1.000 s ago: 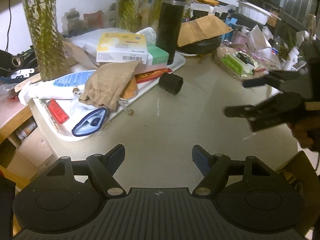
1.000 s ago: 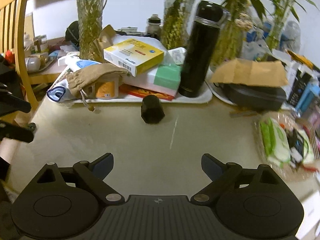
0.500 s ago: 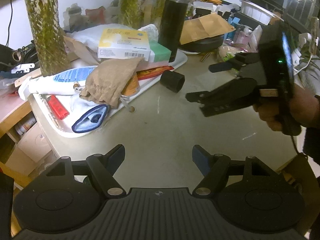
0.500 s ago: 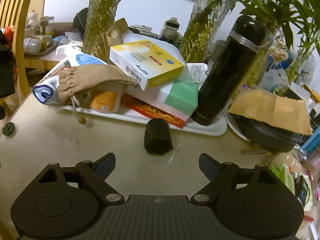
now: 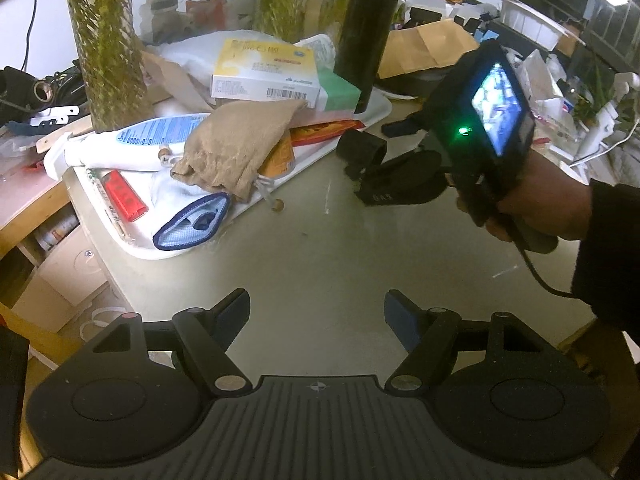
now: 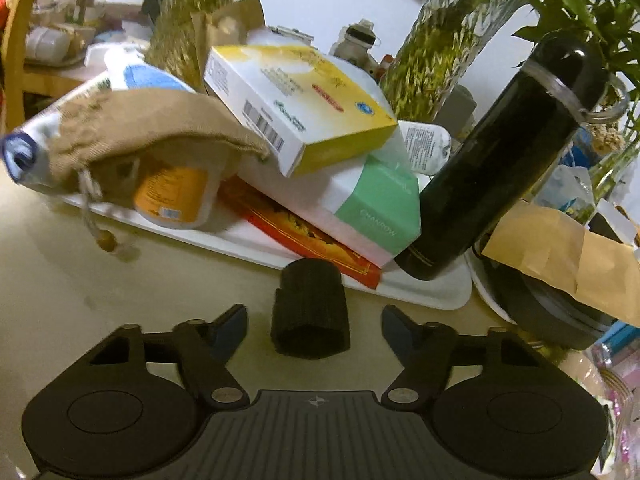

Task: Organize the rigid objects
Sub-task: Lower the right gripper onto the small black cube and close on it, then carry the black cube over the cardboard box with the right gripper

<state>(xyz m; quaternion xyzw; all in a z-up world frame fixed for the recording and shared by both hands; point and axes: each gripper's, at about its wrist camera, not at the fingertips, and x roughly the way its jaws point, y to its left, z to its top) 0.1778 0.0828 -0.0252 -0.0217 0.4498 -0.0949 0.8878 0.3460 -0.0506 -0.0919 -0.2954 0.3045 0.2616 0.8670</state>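
A small black ribbed cylindrical cap (image 6: 310,312) lies on its side on a pale beige surface (image 6: 100,288), just in front of a white rectangular plastic tray (image 6: 424,290) heaped with things. The right gripper (image 6: 313,330) reaches toward the cap from the near side; its two black fingers with blue pads stand one on each side of the cap, with a gap showing between each pad and the cap, and the jaws are closing, not yet pressing on it. In the left wrist view the same cap (image 5: 362,150) lies beside the tray's long edge (image 5: 248,210), and the right gripper (image 5: 386,152) comes in from the right, held by a hand (image 5: 540,204) in a dark sleeve, with a lit screen on its black body. The left gripper (image 5: 317,314) hangs over a bare part of the surface (image 5: 320,264), near the tray's corner and apart from the cap, its jaws spread with nothing between them. On the tray lie a tan cloth drawstring pouch (image 6: 152,136), a yellow and white cardboard box (image 6: 304,108) resting on a white and green box (image 6: 360,204), a flat red and orange packet (image 6: 304,236), and a tall black cylindrical flask (image 6: 500,160) standing at the tray's far end. Behind the tray stand clear glass vases holding green stems (image 6: 440,40)
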